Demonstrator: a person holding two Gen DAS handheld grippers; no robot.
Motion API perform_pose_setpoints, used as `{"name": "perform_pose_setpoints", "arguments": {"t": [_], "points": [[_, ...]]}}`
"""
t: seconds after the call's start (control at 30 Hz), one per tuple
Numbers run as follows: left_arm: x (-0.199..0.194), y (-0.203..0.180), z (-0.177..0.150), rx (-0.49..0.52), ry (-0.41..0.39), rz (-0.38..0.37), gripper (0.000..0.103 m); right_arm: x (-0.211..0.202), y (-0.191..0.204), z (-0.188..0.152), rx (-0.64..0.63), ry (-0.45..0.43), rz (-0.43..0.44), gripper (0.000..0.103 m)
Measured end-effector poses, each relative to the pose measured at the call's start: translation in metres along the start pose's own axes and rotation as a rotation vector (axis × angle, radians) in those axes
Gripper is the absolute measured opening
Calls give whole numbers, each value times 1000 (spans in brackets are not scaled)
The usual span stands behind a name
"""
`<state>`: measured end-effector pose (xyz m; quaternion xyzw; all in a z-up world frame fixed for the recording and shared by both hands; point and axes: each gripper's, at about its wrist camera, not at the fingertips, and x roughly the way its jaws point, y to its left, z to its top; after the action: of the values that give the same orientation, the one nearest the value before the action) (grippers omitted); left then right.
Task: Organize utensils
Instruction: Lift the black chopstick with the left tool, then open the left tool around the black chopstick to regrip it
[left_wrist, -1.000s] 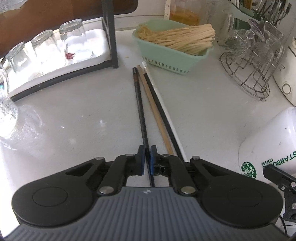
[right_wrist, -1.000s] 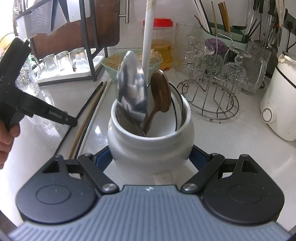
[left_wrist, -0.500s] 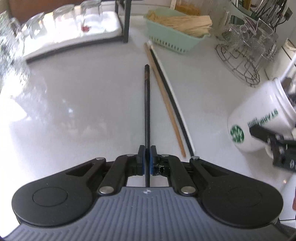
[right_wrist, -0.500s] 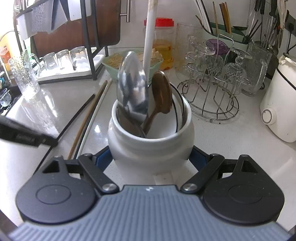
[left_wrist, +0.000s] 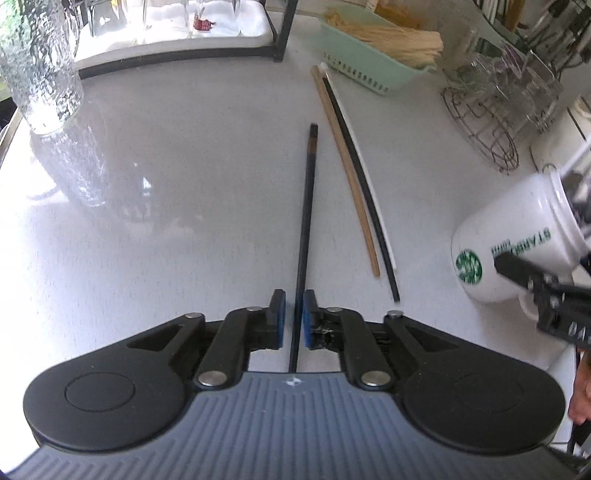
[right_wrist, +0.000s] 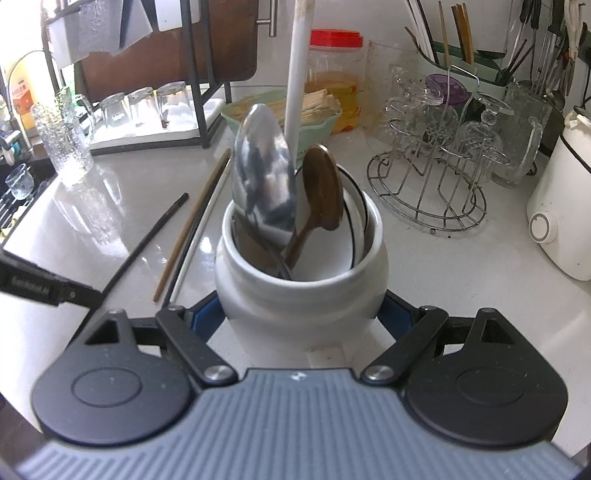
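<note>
A black chopstick (left_wrist: 308, 206) lies on the white counter and runs back between the blue pads of my left gripper (left_wrist: 293, 319). The jaws are opening, and a gap shows beside the stick. To its right lie a wooden chopstick (left_wrist: 345, 166), a second black one (left_wrist: 364, 184) and a white one (left_wrist: 369, 173), side by side. My right gripper (right_wrist: 301, 312) is shut on a white jar (right_wrist: 299, 291) with a green logo, tilted toward the left gripper. In the jar stand a metal spoon (right_wrist: 264, 184), a wooden spoon (right_wrist: 321, 192) and a white handle (right_wrist: 297, 74).
A green basket (left_wrist: 365, 62) of wooden sticks sits behind the chopsticks. A wire rack (right_wrist: 424, 195) of glasses and a white appliance (right_wrist: 561, 206) stand to the right. A textured glass (left_wrist: 37, 74) and a black-framed tray (left_wrist: 166, 48) of tumblers stand at the far left.
My left gripper pulled the black chopstick back and away from the other three, then its pads parted from the stick. The right gripper and jar kept still.
</note>
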<state>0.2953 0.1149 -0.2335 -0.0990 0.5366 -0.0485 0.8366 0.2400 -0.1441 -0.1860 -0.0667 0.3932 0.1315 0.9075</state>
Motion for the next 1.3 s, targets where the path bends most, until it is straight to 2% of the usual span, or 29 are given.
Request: {"name": "perform_pose_setpoints", "arguments": {"t": [0.03,0.1,0.43,0.73,0.93,1.27,1.3], "points": [[1,-1,4,1,-7,-1,22,0,0,0,-3,0,0,90],[4,-4,14,19,-23,6,24,0,-1,0,-8,0,6,90],[25,-19,63,68,-74,39,24,0,-2,1,-21,0,23,90],[45,-33,95,107,-81,64,24,0,-2,0,-39,-8,37,90],[55,-40,101,155,-63,106,22,1,-2,1,-40,-8,42,90],[63,-50,108,205,-29,115,17,4,-1,5,-32,-1,34,90],[63,-51,108,216,-29,122,14,4,0,6,-30,7,31,90]]}}
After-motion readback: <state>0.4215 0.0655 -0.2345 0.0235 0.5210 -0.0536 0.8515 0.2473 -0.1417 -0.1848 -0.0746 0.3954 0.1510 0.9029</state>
